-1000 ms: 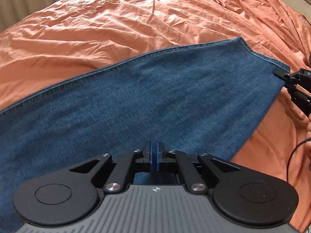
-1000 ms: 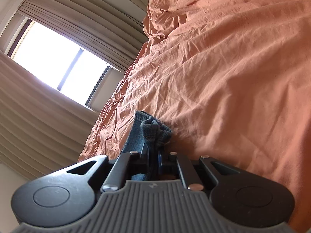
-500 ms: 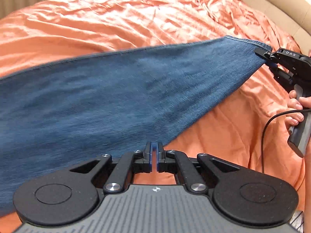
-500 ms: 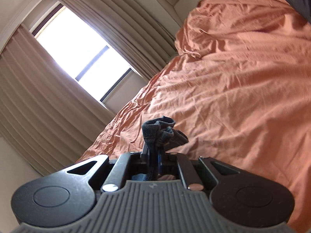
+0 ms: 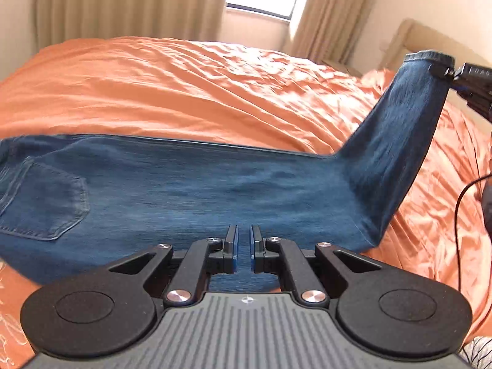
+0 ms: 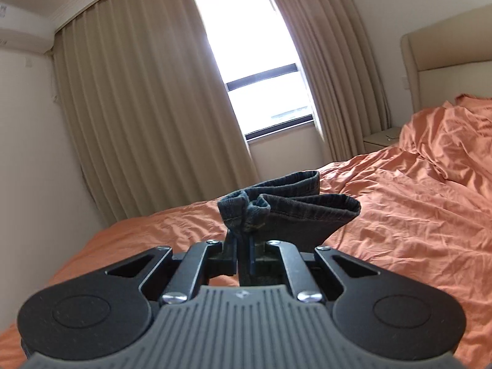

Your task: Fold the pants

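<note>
Your left gripper (image 5: 243, 247): fingers slightly apart, holding nothing; over the jeans (image 5: 190, 193)
Your right gripper (image 6: 243, 247): fingers clamped on the hems; leg raised off the bed (image 5: 184, 86)

Hardly any writing can be read. In the left wrist view, pale capital letters stand on the black body of the right gripper (image 5: 438, 70) at about two o'clock; they look like "DAS" but run off the picture's edge, so the whole word cannot be made out. A small round emblem sits on the grey ribbed housing of each gripper at six o'clock, too small to read. The jeans (image 5: 184, 190) show no legible label.
</note>
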`<state>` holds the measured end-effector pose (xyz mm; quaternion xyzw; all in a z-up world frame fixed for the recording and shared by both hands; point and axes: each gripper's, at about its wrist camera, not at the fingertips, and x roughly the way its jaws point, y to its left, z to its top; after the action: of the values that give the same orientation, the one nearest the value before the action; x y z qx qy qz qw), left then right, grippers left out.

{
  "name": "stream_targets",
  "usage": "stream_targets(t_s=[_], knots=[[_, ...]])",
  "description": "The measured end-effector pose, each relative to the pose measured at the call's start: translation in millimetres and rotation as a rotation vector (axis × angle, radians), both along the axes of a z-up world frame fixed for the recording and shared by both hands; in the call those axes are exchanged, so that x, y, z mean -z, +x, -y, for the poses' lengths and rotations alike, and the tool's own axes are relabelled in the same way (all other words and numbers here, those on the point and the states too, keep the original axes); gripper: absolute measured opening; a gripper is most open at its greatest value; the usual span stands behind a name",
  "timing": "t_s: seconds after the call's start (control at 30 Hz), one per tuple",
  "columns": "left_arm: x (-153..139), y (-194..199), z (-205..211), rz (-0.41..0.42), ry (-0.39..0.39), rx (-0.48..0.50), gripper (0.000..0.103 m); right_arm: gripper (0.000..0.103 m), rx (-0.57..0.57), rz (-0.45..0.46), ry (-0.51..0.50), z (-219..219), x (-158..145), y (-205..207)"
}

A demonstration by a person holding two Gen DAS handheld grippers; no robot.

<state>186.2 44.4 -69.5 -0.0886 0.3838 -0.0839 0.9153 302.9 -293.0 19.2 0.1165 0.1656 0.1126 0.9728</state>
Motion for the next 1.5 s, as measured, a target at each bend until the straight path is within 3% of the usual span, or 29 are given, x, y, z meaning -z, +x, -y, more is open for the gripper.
stream_targets(t_s=[0.17, 0.33, 0.47, 0.53, 0.63, 0.67, 0.87, 0.93, 1.17, 1.27, 1.33, 1.4, 1.5], knots=[[2, -11, -46, 0.019, -0.067, -0.053, 0.006, 0.002, -0.120, -0.064, -0.162, -104, 38, -8], [15, -15, -81, 0.013, -0.108, -0.078, 0.006, 0.002, -0.293, -0.168, -0.429, -205, 126, -30], [26, -13, -98, -0.008, -0.132, -0.079, 0.012, 0.005, -0.353, -0.310, -0.538, -240, 180, -37], [30, -11, -104, -0.011, -0.167, -0.080, 0.026, 0.011, -0.354, -0.333, -0.526, -235, 188, -32], [34, -1, -111, -0.016, -0.243, -0.054, 0.036, 0.035, -0.410, -0.362, -0.498, -236, 188, -36], [34, 4, -111, -0.021, -0.267, -0.042, 0.036, 0.039, -0.426, -0.371, -0.487, -234, 187, -38], [43, 49, -107, -0.041, -0.404, 0.006, 0.050, 0.040, -0.428, -0.389, -0.364, -197, 161, -37], [52, 70, -104, -0.058, -0.438, -0.002, 0.054, 0.043, -0.384, -0.375, -0.334, -173, 151, -34], [99, 143, -94, -0.147, -0.551, -0.058, 0.055, 0.043, -0.203, -0.363, -0.318, -89, 141, -16], [116, 162, -91, -0.167, -0.556, -0.086, 0.049, 0.042, -0.153, -0.372, -0.296, -58, 144, -13], [122, 167, -89, -0.172, -0.538, -0.090, 0.022, 0.042, -0.136, -0.370, -0.291, -44, 147, -13], [121, 165, -88, -0.135, -0.535, -0.063, 0.005, 0.034, -0.127, -0.373, -0.290, -30, 151, -11], [92, 149, -75, 0.026, -0.440, 0.023, 0.005, 0.012, -0.116, -0.377, -0.281, -13, 153, -4]])
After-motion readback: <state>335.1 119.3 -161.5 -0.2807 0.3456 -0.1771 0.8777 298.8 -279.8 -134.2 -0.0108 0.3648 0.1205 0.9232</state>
